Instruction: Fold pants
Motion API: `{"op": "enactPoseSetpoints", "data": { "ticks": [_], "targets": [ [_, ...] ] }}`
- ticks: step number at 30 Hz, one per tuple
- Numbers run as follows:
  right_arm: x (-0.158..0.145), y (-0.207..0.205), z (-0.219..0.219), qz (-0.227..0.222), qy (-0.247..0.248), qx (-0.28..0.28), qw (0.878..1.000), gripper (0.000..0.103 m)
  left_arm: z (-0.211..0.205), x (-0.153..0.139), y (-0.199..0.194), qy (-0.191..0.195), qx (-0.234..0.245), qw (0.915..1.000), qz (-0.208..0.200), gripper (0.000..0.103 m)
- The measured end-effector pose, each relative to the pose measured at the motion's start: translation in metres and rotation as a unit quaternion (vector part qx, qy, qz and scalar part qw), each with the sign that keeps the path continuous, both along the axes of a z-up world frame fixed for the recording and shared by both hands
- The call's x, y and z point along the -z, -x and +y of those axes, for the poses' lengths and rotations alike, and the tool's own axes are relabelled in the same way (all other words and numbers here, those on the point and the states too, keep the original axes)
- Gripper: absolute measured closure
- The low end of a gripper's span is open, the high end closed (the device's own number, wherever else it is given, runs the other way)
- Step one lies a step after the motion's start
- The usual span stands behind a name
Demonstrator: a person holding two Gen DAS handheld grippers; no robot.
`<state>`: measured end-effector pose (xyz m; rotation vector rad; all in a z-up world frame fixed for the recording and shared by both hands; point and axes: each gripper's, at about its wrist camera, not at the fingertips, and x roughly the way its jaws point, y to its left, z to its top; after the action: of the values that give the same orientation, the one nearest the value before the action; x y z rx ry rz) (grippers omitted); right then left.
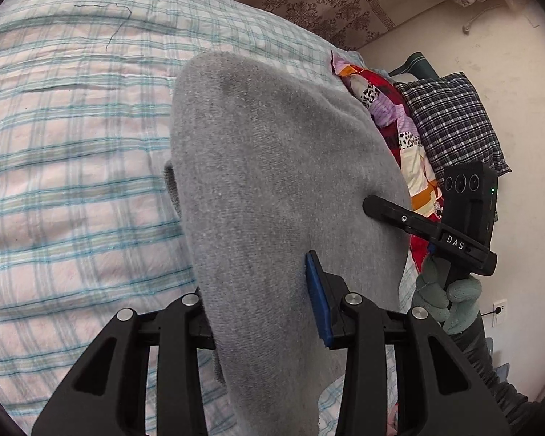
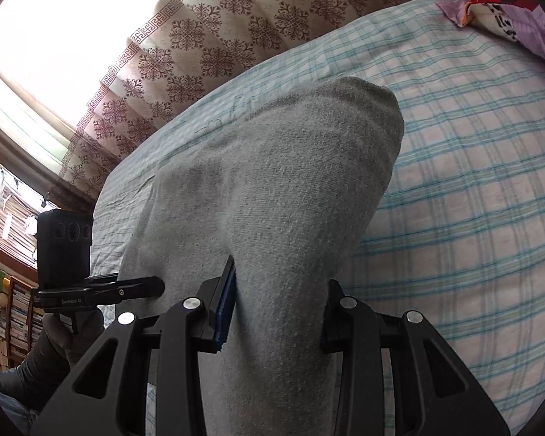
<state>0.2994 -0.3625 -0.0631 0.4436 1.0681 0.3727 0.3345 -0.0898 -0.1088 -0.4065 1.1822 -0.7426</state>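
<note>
Both pinching grey pants (image 1: pixel 272 167): left claw (image 1: pixel 269 301), right claw (image 2: pixel 279 309); fabric draped over plaid bed (image 1: pixel 61 138).

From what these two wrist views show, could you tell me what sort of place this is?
Most likely a bedroom in a home: the grey pants are being folded on a bed with a plaid sheet, a checked pillow lies at its head, and patterned curtains hang by a bright window.
</note>
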Motion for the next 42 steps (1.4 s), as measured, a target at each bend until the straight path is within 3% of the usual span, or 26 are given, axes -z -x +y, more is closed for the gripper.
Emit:
{"op": "enactPoseSetpoints", "data": {
  "ticks": [8, 16, 19, 22, 28, 35, 42],
  "targets": [
    [0.023, -0.004, -0.008, 0.010, 0.016, 0.014, 1.000, 0.056, -0.006, 0.019, -0.008, -0.031, -0.009, 0.9995, -0.004, 0.059],
    [-0.001, 0.025, -0.013, -0.013, 0.071, 0.064, 0.995, 0.050, -0.006, 0.002, 0.009, -0.080, -0.010, 0.9962, -0.034, 0.054],
    [-0.022, 0.053, -0.009, -0.046, 0.141, 0.088, 0.985, 0.050, -0.002, -0.010, 0.028, -0.112, -0.005, 0.9914, -0.067, 0.054],
    [-0.034, 0.084, 0.004, -0.066, 0.174, 0.085, 0.979, 0.047, 0.001, -0.018, 0.051, -0.140, 0.001, 0.9856, -0.095, 0.053],
    [-0.030, 0.141, 0.043, -0.072, 0.238, 0.064, 0.966, 0.047, -0.003, -0.017, 0.089, -0.185, 0.020, 0.9735, -0.133, 0.052],
    [0.002, 0.165, 0.055, -0.034, 0.262, 0.072, 0.962, 0.046, -0.013, 0.000, 0.106, -0.237, 0.029, 0.9578, -0.160, 0.052],
    [0.016, 0.166, 0.047, -0.030, 0.246, 0.100, 0.964, 0.038, -0.017, 0.008, 0.110, -0.254, 0.015, 0.9527, -0.166, 0.049]
  ]
}}
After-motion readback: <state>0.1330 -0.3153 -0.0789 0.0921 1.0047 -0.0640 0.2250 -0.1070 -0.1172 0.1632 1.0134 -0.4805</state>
